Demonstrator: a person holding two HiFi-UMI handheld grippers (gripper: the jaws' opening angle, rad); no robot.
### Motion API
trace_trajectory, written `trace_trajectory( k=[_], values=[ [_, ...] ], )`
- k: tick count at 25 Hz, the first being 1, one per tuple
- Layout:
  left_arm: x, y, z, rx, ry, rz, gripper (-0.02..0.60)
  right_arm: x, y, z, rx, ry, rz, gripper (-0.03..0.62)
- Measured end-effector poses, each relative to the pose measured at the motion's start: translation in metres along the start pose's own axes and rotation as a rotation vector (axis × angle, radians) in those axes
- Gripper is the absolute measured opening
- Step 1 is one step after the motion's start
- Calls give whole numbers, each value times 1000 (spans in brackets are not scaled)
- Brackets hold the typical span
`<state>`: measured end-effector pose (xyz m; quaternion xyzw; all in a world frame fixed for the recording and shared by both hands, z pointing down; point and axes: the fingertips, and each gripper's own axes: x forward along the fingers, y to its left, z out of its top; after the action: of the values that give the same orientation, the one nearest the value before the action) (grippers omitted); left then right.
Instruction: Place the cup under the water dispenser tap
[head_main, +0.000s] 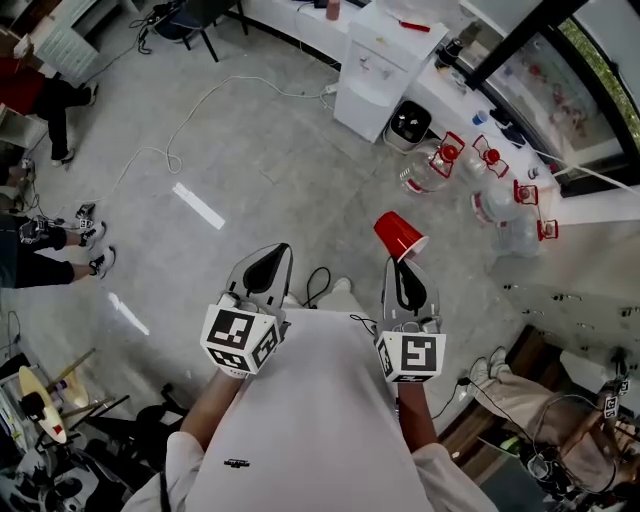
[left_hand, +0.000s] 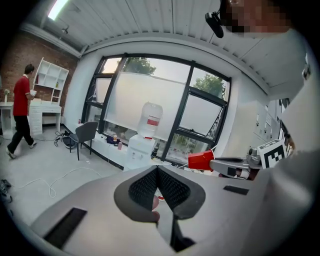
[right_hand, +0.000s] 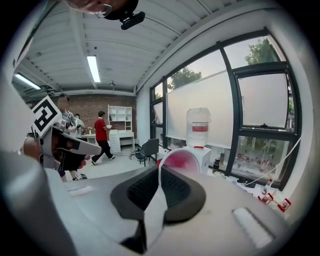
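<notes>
Jaws of right gripper (head_main: 401, 262) pinch rim of red cup (head_main: 398, 233); left gripper (head_main: 278, 252) jaws closed, empty.

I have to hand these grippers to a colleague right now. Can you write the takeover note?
Right gripper: shut on the rim of the red cup. The cup is in the air, on its side, mouth toward the gripper.
Left gripper: shut, empty.
Water dispenser: by the windows, across open floor ahead.
Done: cup is in hand.
Left: carry it over and set it in place at the dispenser.
</notes>
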<state>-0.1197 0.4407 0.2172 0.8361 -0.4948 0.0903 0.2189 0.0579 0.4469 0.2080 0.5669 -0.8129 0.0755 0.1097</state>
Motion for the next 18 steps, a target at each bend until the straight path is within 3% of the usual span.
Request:
trace_trajectory(
  k=[6,10,18],
  values=[
    [46,-47,8,22,13,4,6,4,-58,3,68,-17,78,26],
    [68,-74,17,36,-5,-2,6,8,-89,6,43,-38,95,25],
    [102,-93,27,69,11,-22,6,14,-115,-1,66,-54,117,25]
  ],
)
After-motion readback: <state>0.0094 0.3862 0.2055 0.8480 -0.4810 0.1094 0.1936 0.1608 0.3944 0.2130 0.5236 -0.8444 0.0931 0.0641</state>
